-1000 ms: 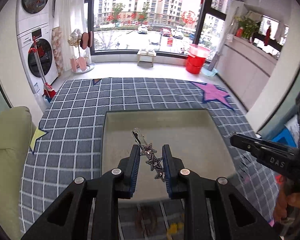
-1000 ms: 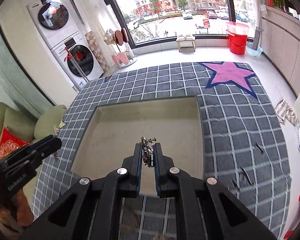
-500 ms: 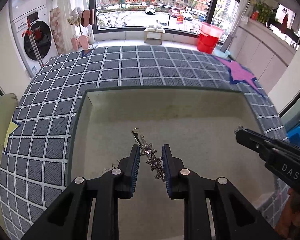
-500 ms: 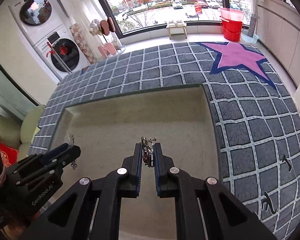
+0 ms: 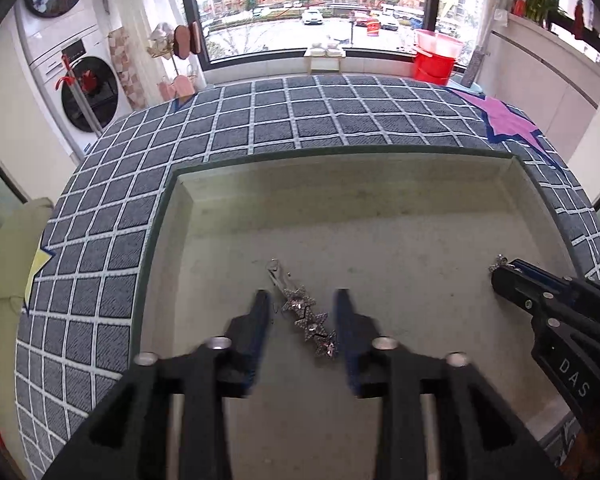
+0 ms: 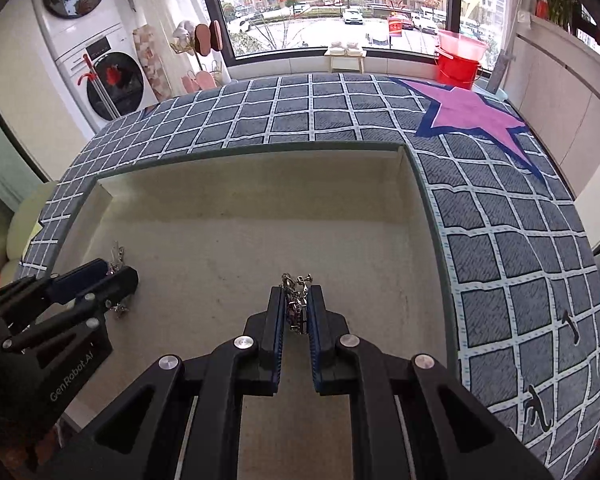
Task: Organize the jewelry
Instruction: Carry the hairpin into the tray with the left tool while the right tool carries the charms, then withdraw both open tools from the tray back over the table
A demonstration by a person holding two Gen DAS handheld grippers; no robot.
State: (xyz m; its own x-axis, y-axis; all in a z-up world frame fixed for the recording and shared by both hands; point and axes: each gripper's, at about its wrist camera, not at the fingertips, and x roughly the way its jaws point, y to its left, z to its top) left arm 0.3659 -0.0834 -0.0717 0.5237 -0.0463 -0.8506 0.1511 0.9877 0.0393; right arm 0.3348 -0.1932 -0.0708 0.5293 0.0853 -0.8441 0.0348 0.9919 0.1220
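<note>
I have both tools lowered into the beige tray (image 5: 340, 208), which sits on the grey checked rug (image 5: 284, 120) and fills the lower centre of both views; it looks like the collecting place for the jewelry, so both pieces are being brought here.

In the left wrist view, my left gripper (image 5: 302, 312) has its fingers (image 5: 260, 320) opening, now standing at a middling width. The star hair clip (image 5: 306, 318) lies slanted between them, from upper left to lower right. Its lower end looks close to the right-hand finger, and I cannot tell if it still touches; the pads no longer press it. I judge the clip is being let go onto the tray floor, near the lower middle of the frame.

My right gripper (image 6: 296, 308) is narrow, its fingers (image 6: 276, 320) clamped on a small metal earring (image 6: 296, 304) whose top pokes out above the fingertips. In the left wrist view the same tool enters from the right edge, the earring (image 5: 500, 266) glinting at its tip.

Both tools point steeply downward into the tray, side by side and apart. The right one hangs low over the tray floor, so I judge its piece will go down beside the clip, not on it.
</note>
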